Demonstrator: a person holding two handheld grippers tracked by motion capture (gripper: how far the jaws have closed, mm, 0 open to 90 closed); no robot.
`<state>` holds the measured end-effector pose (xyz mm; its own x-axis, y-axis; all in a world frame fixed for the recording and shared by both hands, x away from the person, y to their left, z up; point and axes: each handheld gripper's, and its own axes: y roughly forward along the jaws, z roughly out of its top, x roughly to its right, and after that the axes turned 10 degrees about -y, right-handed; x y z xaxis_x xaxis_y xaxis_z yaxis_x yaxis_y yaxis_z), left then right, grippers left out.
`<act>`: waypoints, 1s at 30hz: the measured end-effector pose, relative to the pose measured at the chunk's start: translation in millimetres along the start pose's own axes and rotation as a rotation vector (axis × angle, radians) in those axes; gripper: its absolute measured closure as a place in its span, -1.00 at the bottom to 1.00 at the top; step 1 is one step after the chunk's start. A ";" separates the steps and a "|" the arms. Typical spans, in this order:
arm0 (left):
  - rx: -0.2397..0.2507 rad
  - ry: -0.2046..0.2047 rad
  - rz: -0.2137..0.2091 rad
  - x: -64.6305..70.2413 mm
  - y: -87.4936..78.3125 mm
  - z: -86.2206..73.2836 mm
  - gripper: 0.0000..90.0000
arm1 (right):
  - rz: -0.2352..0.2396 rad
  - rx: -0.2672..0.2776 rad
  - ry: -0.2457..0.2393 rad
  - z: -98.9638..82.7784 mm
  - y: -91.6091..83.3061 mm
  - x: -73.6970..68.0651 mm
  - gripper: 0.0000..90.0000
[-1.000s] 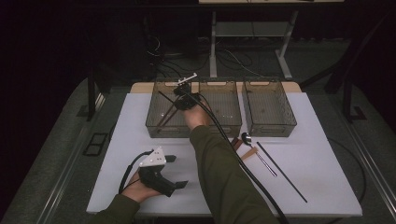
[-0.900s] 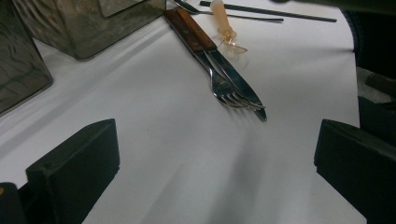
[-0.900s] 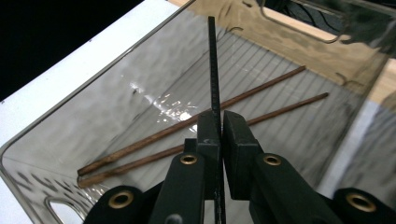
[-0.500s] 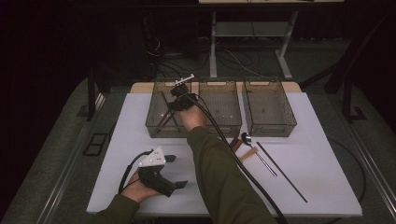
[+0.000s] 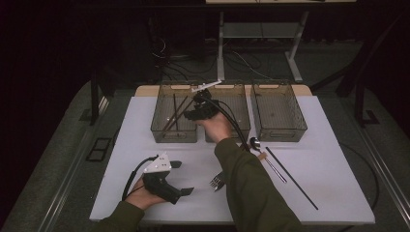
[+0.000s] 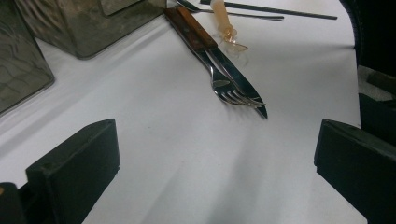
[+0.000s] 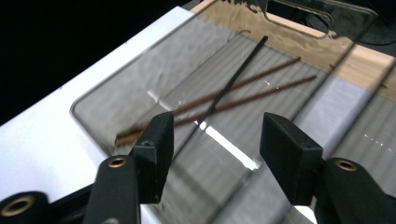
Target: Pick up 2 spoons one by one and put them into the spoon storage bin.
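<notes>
Left claw: the left claw [image 5: 183, 178] rests low on the white tabletop [image 5: 333, 159] near the person's side, jaws spread wide with nothing between them.
Left bin: a smoky clear plastic bin [image 5: 167, 133], leftmost of three in a row at the far side of the tabletop.
Bin contents: a thin black chopstick [image 7: 233, 77] lies slantwise on the bin floor, crossing two thin brown wooden chopsticks [image 7: 261, 95].
Right claw: the right claw [image 7: 218, 140] hangs over that bin, about half open; its jaws have just been opening and nothing is between them.
Meaning: I judge that the black chopstick is let go and now rests in the bin, so this drop looks finished and the right claw is free for another piece.
Middle bin: a second smoky clear bin [image 5: 241, 130], just right of the hand; what it holds I cannot tell.
Left on the tabletop: a steel fork [image 6: 224, 88] beside a wooden-handled knife [image 6: 194, 28], and farther right a long black stick [image 5: 292, 179], probably the mate of the one dropped.
Right bin: a third smoky clear bin [image 5: 280, 133], apparently empty.
Next: likely the long black stick.
</notes>
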<state>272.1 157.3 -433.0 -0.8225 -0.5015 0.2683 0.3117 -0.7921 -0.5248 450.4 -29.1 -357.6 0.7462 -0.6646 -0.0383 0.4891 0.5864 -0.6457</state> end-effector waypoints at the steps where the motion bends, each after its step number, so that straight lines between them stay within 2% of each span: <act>1: 0.000 0.003 0.000 -0.1 0.2 0.0 -1.00 | 0.002 0.007 -0.001 -3.9 -4.7 0.8 -0.05; 12: 0.002 -0.008 0.001 -1.1 1.0 -0.5 -1.00 | 0.021 0.027 -0.042 -35.7 -46.6 10.7 -0.32; 15: -0.001 -0.012 0.002 -1.2 1.0 -1.0 -1.00 | 0.041 0.039 -0.046 -42.0 -58.6 11.8 -0.36; 22: 0.006 -0.025 0.012 -3.6 -0.2 -2.1 -1.00 | 0.046 0.060 -0.078 -59.3 -87.0 13.9 -0.36; 25: 0.003 -0.019 0.017 -3.8 -0.7 -2.1 -1.00 | 0.046 0.070 -0.088 -68.6 -99.0 16.4 -0.36; 30: 0.007 -0.020 0.018 -3.8 0.0 -2.2 -1.00 | 0.040 0.073 -0.084 -86.7 -116.0 22.7 -0.36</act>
<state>274.1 160.0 -435.8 -0.8073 -0.5221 0.2751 0.3294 -0.7854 -0.5241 371.5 -152.3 -349.8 0.7997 -0.6004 0.0033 0.4873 0.6458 -0.5878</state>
